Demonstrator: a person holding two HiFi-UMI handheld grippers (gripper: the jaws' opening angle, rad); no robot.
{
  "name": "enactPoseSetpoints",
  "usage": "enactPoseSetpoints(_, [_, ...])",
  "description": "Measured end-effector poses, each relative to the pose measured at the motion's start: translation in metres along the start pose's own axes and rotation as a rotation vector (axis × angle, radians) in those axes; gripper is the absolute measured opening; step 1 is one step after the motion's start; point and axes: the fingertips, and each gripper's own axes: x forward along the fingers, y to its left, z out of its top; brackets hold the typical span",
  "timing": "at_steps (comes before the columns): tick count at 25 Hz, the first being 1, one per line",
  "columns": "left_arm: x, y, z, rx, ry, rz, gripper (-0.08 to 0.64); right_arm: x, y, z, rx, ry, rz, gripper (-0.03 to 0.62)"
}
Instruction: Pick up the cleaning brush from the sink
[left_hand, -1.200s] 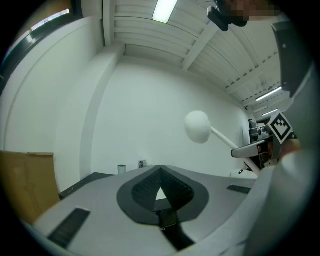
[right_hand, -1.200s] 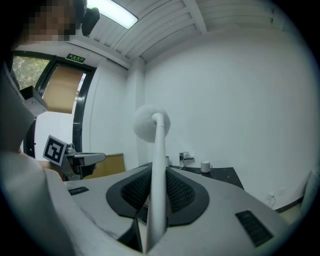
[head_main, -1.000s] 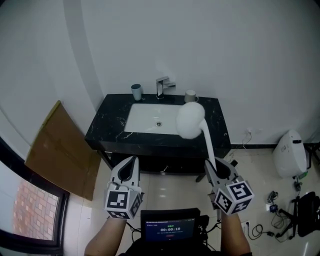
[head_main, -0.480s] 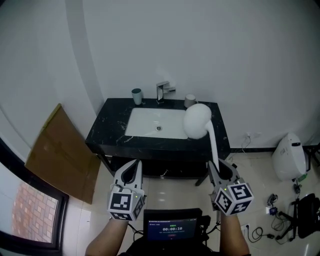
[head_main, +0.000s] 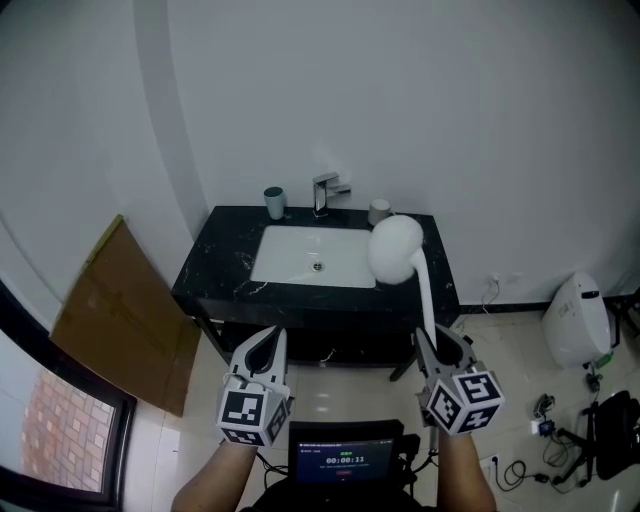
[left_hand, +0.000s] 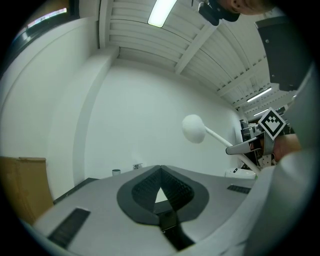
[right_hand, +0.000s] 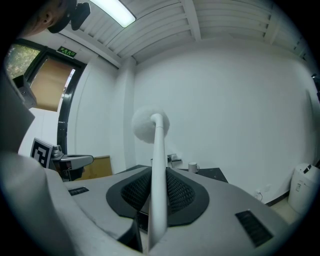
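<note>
Right tongs (head_main: 437, 338) pinch the cleaning brush (head_main: 395, 250) by its handle so it's clear of the sink (head_main: 290, 262); left tongs (head_main: 270, 338) pressed together, empty.

Washroom, black vanity (head_main: 212, 258), white sink (head_main: 285, 252), faucet (head_main: 324, 191), tiled floor (head_main: 350, 380)

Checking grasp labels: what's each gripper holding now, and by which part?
Right gripper: shut on the cleaning brush, gripping the lower end of its white handle. Left gripper: shut, nothing held.
</note>
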Motion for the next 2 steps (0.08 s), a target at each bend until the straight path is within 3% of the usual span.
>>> enactPoseSetpoints(2, [-0.0004,0.0007,-0.0006,-0.006,0.003,-0.006,0.011,0.0,0.0019,-0.0016,0.006,0.008,0.001,0.064])
